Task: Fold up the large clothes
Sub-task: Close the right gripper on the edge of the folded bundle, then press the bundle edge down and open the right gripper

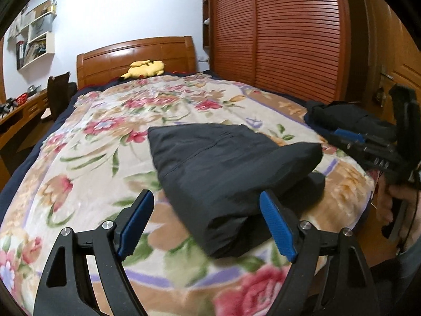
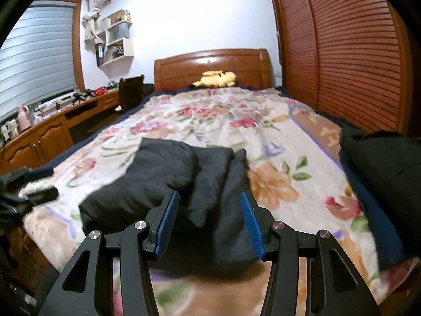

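A dark folded garment [image 1: 223, 173] lies in a thick bundle on the floral blanket [image 1: 110, 142] near the foot of the bed. It also shows in the right wrist view [image 2: 168, 181]. My left gripper [image 1: 208, 226] is open, its blue pads either side of the bundle's near end, holding nothing. My right gripper [image 2: 208, 223] is open just before the bundle's near edge, holding nothing. The right gripper also shows at the right edge of the left wrist view [image 1: 368, 144].
A second pile of dark clothes [image 2: 381, 179] lies on the bed's right edge, also seen in the left wrist view [image 1: 342, 115]. A yellow plush toy [image 2: 215, 78] lies by the headboard. A slatted wardrobe [image 2: 342, 52] stands right, a desk [image 2: 52, 126] left.
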The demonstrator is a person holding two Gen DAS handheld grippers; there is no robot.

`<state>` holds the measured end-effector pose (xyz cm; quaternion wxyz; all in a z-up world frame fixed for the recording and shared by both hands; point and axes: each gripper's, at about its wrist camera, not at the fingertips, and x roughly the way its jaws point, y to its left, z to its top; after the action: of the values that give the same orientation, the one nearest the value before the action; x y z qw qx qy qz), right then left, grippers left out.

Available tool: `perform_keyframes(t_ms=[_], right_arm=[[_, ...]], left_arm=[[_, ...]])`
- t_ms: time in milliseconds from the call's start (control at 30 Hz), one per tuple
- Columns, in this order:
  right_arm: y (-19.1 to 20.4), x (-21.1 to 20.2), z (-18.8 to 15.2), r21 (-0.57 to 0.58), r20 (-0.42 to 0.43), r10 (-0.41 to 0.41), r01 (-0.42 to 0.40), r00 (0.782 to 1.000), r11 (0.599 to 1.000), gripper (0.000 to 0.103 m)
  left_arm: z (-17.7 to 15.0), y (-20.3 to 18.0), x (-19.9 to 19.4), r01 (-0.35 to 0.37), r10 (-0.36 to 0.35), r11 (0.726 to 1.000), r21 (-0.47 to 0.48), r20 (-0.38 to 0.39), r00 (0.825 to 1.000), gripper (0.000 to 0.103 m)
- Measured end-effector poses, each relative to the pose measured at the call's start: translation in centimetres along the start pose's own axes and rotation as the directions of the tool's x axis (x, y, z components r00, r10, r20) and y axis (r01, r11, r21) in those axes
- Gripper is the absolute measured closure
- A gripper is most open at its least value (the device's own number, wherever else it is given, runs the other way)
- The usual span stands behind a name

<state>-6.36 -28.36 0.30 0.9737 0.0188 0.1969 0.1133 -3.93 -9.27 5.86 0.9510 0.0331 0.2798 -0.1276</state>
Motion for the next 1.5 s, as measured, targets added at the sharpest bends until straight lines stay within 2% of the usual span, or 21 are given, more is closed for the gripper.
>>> perform_keyframes(t_ms=[200, 333, 400, 533, 800, 833, 900, 967, 1033, 1233, 1400, 1500], right_arm=[[1.1, 1.5, -0.1, -0.007, 0.013, 0.050, -0.050, 0.999, 0.999, 0.052], [1.4, 3.8, -0.6, -0.021, -0.043, 0.041, -0.042, 0.998, 0.999, 0.051], [1.2, 5.0, -0.9, -0.005, -0.085, 0.050, -0.051, 0.995, 0.999, 0.043], [1.2, 7.6, -1.7, 0.025, -0.167, 0.068, -0.064, 0.984, 0.998, 0.040], [0.6, 9.6, -1.5, 0.071, -0.187, 0.115, -0.104, 0.976, 0.992, 0.041], [0.4, 9.8, -1.4, 0.074, -0.184, 0.119, -0.107, 0.976, 0.991, 0.042], [0.7, 9.8, -1.3, 0.069, -0.180, 0.134, -0.123, 0.974, 0.990, 0.058], [1.2, 9.3, -1.5, 0.049, -0.174, 0.134, -0.127, 0.976, 0.991, 0.081], [1.7, 8.9, -1.8, 0.026, -0.163, 0.146, -0.144, 0.976, 0.989, 0.089], [1.3, 7.5, -1.9, -0.001, -0.079, 0.137, -0.137, 0.987, 0.991, 0.096], [0.3, 5.2, -2.2, -0.018, 0.004, 0.074, -0.074, 0.997, 0.997, 0.097], [-1.0, 4.3, -2.7, 0.000, 0.019, 0.033, -0.033, 0.999, 0.999, 0.097]], left_arm=[[-1.9, 1.6, 0.1, -0.024, 0.024, 1.000, -0.019, -0.022, 0.999, 0.020], [-2.5, 2.2, 0.0, -0.035, 0.034, 0.999, -0.026, -0.026, 0.999, 0.020], [-2.8, 2.4, -0.2, -0.040, 0.039, 0.999, -0.030, -0.025, 0.999, 0.020], [-3.2, 2.8, -0.4, -0.042, 0.041, 0.998, -0.045, -0.024, 0.999, 0.020], [-3.7, 3.5, -0.4, -0.049, 0.047, 0.997, -0.057, -0.030, 0.998, 0.020], [-3.7, 3.5, -0.4, -0.049, 0.047, 0.997, -0.057, -0.031, 0.998, 0.020], [-3.7, 3.5, -0.4, -0.050, 0.048, 0.997, -0.059, -0.030, 0.998, 0.020], [-3.8, 3.6, -0.4, -0.048, 0.046, 0.997, -0.059, -0.031, 0.998, 0.020], [-3.8, 3.6, -0.4, -0.048, 0.047, 0.997, -0.057, -0.031, 0.998, 0.020], [-3.7, 3.5, -0.4, -0.049, 0.047, 0.997, -0.057, -0.031, 0.998, 0.020], [-3.7, 3.5, -0.4, -0.048, 0.046, 0.997, -0.059, -0.032, 0.998, 0.020], [-3.8, 3.5, -0.5, -0.041, 0.039, 0.997, -0.063, -0.028, 0.999, 0.020]])
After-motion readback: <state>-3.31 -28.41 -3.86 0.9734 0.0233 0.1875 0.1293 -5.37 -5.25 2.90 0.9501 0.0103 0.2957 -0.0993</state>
